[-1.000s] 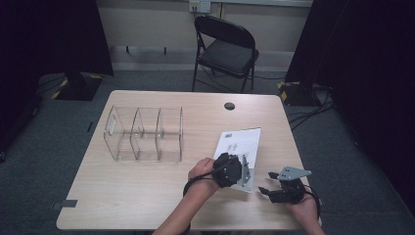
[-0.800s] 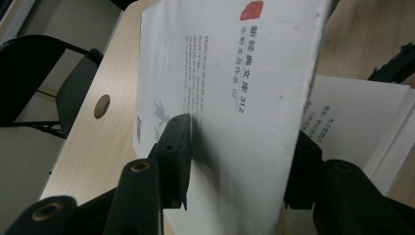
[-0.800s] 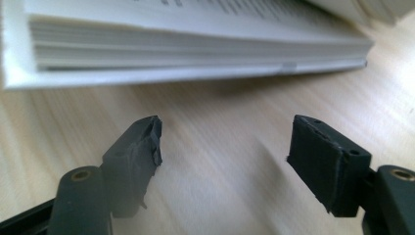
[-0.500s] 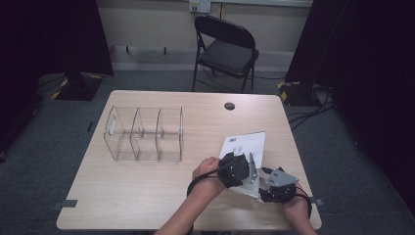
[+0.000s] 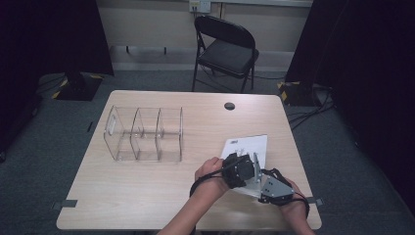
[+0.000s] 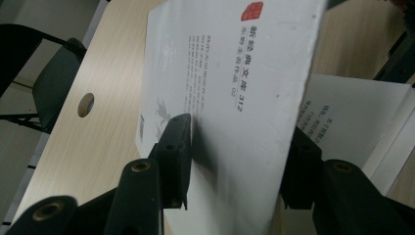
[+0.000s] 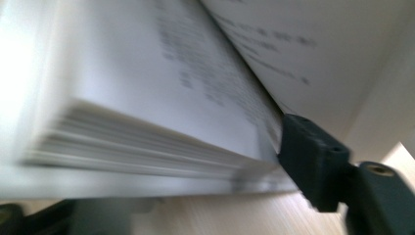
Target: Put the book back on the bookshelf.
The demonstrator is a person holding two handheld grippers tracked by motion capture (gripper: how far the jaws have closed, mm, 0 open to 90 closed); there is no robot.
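The white book lies on the near right part of the surface. The left hand-held gripper has lifted cover pages between its jaws. The right hand-held gripper is at the page edges; its grip I cannot tell.

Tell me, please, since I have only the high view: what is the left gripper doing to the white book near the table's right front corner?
Observer: The left gripper has a jaw on each side of the book's front cover, which is lifted off the pages.
Operator: Thank you. Can you read anything on that cover?
Observer: It carries a red seal mark and columns of small printed characters, too fine to make out.
Operator: And the right gripper?
Observer: One of its jaws rests at the edge of the page block, under the raised cover; its other jaw is hidden.
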